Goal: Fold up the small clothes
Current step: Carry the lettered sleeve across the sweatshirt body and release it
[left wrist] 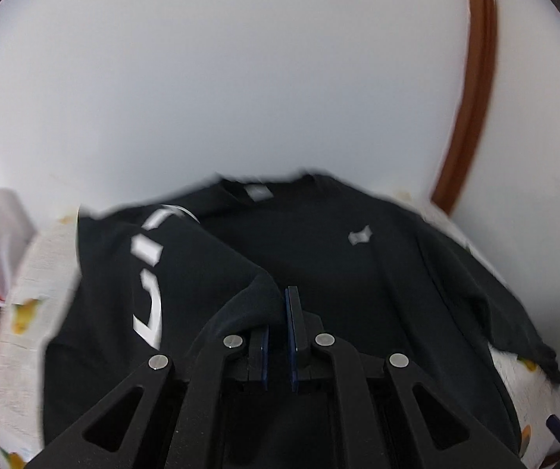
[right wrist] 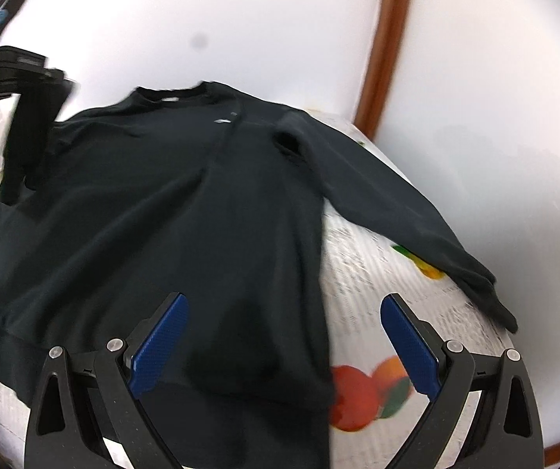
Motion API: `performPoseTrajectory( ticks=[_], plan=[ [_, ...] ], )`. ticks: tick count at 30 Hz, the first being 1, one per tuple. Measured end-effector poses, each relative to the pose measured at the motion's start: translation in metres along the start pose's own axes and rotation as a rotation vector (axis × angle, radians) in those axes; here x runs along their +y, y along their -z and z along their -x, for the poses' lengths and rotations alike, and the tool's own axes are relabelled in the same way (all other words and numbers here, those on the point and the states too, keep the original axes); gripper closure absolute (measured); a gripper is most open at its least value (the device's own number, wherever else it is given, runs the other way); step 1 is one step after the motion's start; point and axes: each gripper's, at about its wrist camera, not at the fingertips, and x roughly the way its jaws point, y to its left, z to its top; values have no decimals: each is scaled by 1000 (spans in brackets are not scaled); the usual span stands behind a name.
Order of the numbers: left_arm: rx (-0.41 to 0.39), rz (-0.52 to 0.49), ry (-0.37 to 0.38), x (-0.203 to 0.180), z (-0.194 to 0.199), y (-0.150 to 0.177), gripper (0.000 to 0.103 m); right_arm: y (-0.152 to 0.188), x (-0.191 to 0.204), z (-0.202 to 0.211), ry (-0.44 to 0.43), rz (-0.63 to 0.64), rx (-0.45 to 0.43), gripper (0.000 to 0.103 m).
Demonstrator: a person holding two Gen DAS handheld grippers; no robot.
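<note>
Left tool point(left wrist: 280, 312) pinches black shirt point(left wrist: 319, 273) sleeve — lifted over its body

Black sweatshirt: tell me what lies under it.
The black sweatshirt lies spread on a white cloth printed with fruit, which shows bare beside the body and under the outstretched sleeve. Whatever is beneath the shirt's middle is covered and cannot be seen.

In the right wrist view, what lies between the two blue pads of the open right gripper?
The black shirt's lower hem edge and bare printed tablecloth lie between the right gripper's pads, seen in the right wrist view. Neither pad presses on anything.
</note>
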Motion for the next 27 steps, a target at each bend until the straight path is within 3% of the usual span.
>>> performPoseTrajectory(
  ticks=[4, 6, 10, 14, 18, 19, 21, 23, 25, 27],
  plan=[
    [76, -39, -6, -23, -30, 12, 94, 15, -16, -3, 13, -15, 28, 5],
    [94, -45, 4, -26, -33, 16, 86, 21, -21, -5, 23, -14, 36, 5],
    [55, -16, 45, -19, -9, 21, 35, 20, -21, -8, 26, -20, 45, 5],
    [-8, -34, 60, -3, 31, 24, 34, 6, -11, -1, -9, -19, 11, 5],
    [-36, -24, -14, 32, 57, 36, 28, -13, 12, 10, -80, 5, -38, 5],
    [-29, -14, -32, 42, 60, 40, 28, -17, 18, 11, -100, 13, -46, 9],
    [-3, 16, -78, 70, 66, 52, 28, -29, 37, 12, -147, 49, -52, 25],
    [24, 50, -131, 96, 69, 67, 28, -37, 52, 9, -155, 79, -41, 47],
    [74, 87, -193, 121, 69, 85, 28, -46, 72, 5, -167, 119, -41, 54],
    [139, 117, -238, 146, 68, 106, 28, -54, 96, 3, -176, 177, -52, 54]
  ],
)
